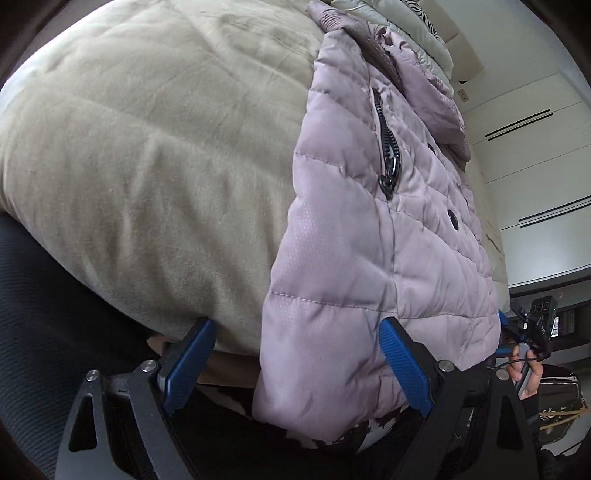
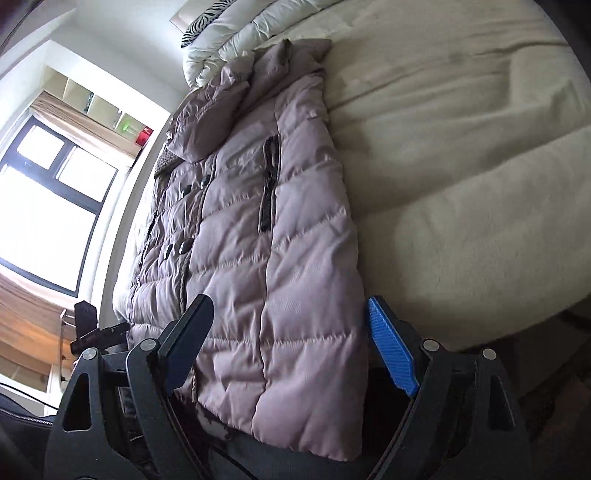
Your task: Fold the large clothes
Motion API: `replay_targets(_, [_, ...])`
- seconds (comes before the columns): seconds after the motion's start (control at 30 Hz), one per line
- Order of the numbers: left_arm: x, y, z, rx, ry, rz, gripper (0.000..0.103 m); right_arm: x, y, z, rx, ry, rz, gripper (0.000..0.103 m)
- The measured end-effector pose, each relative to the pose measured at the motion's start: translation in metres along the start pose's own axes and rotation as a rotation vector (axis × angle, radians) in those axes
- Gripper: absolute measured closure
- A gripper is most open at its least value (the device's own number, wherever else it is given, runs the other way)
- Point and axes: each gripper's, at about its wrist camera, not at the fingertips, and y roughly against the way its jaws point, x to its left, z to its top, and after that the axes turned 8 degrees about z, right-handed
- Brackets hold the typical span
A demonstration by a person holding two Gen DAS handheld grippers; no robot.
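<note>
A mauve quilted puffer jacket (image 1: 373,258) lies lengthwise on the beige bed (image 1: 147,147), hem hanging over the near edge, collar far. It has a black pocket zip and dark snap buttons. My left gripper (image 1: 299,332) is open, jaws wide apart; the hem's left corner lies between them, not pinched. The right gripper shows at the right edge of the left wrist view (image 1: 532,325). In the right wrist view the jacket (image 2: 258,240) fills the middle. My right gripper (image 2: 288,317) is open, straddling the hem's right part, with blue pads (image 2: 391,350) apart.
A white duvet and zebra-print pillow (image 2: 221,33) lie at the bed's head. A bright window (image 2: 48,206) with shelves is left; white wardrobe doors (image 1: 535,166) are right. A dark bag (image 1: 557,398) sits on the floor.
</note>
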Motion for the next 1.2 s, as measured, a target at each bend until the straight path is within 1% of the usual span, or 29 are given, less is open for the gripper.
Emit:
replay_targets(0.07, [0.001,-0.006,0.006,0.017,0.023,-0.043,0.011,-0.006,-0.001,-0.008,0.022,-0.014,0.0,0.019])
replay_targets(0.13, [0.002,-0.007,0.008,0.029,0.031,-0.069,0.012,-0.008,-0.002,-0.013,0.038,-0.021,0.003,0.019])
replay_targets(0.23, [-0.002,-0.007,0.008,0.061,0.0,-0.083,0.022,-0.008,-0.006,-0.017,0.076,-0.026,0.012,0.019])
replay_targets(0.3, [-0.004,-0.007,0.007,0.074,-0.01,-0.103,0.036,-0.013,-0.011,-0.017,0.109,-0.048,0.016,0.019])
replay_targets(0.37, [-0.006,-0.006,0.005,0.077,-0.013,-0.122,0.044,-0.016,-0.015,-0.019,0.137,-0.073,0.037,0.019])
replay_targets(0.4, [-0.006,-0.007,0.004,0.076,-0.015,-0.124,0.045,-0.015,-0.016,-0.019,0.146,-0.075,0.044,0.02])
replay_targets(0.47, [-0.009,-0.008,0.004,0.082,-0.019,-0.125,0.045,-0.013,-0.02,-0.021,0.179,-0.066,0.047,0.033])
replay_targets(0.5, [-0.009,-0.01,0.003,0.088,-0.021,-0.125,0.045,-0.012,-0.022,-0.022,0.193,-0.063,0.041,0.036])
replay_targets(0.53, [-0.01,-0.012,0.003,0.1,-0.022,-0.123,0.045,-0.011,-0.023,-0.023,0.2,-0.058,0.029,0.046])
replay_targets(0.57, [-0.011,-0.013,0.003,0.108,-0.024,-0.119,0.045,-0.011,-0.023,-0.024,0.206,-0.059,0.022,0.058])
replay_targets(0.67, [-0.015,-0.013,0.001,0.107,-0.037,-0.107,0.045,-0.017,-0.021,-0.026,0.198,-0.085,0.023,0.072])
replay_targets(0.7, [-0.017,-0.011,0.0,0.099,-0.045,-0.105,0.056,-0.017,-0.021,-0.025,0.193,-0.088,0.02,0.074])
replay_targets(0.73, [-0.018,-0.009,-0.001,0.092,-0.053,-0.107,0.065,-0.017,-0.021,-0.026,0.187,-0.089,0.016,0.079])
replay_targets(0.77, [-0.022,-0.006,-0.002,0.081,-0.068,-0.108,0.078,-0.015,-0.021,-0.026,0.182,-0.085,0.012,0.084])
replay_targets(0.8, [-0.028,-0.002,-0.003,0.067,-0.098,-0.096,0.086,-0.012,-0.021,-0.027,0.177,-0.074,0.005,0.085])
replay_targets(0.87, [-0.041,0.003,-0.006,0.043,-0.161,-0.062,0.091,-0.004,-0.02,-0.027,0.166,-0.048,-0.01,0.093])
replay_targets(0.93, [-0.05,0.01,-0.01,0.037,-0.215,-0.035,0.093,0.004,-0.018,-0.028,0.164,-0.013,-0.033,0.095])
replay_targets(1.0, [-0.054,0.018,-0.016,0.046,-0.248,-0.03,0.093,0.012,-0.013,-0.03,0.173,0.008,-0.031,0.096])
replay_targets(1.07, [-0.052,0.024,-0.025,0.07,-0.268,-0.032,0.093,0.017,-0.005,-0.035,0.175,0.014,-0.027,0.096])
replay_targets(1.2, [-0.049,0.034,-0.046,0.165,-0.303,-0.06,0.093,0.023,0.018,-0.05,0.177,-0.01,0.001,0.096])
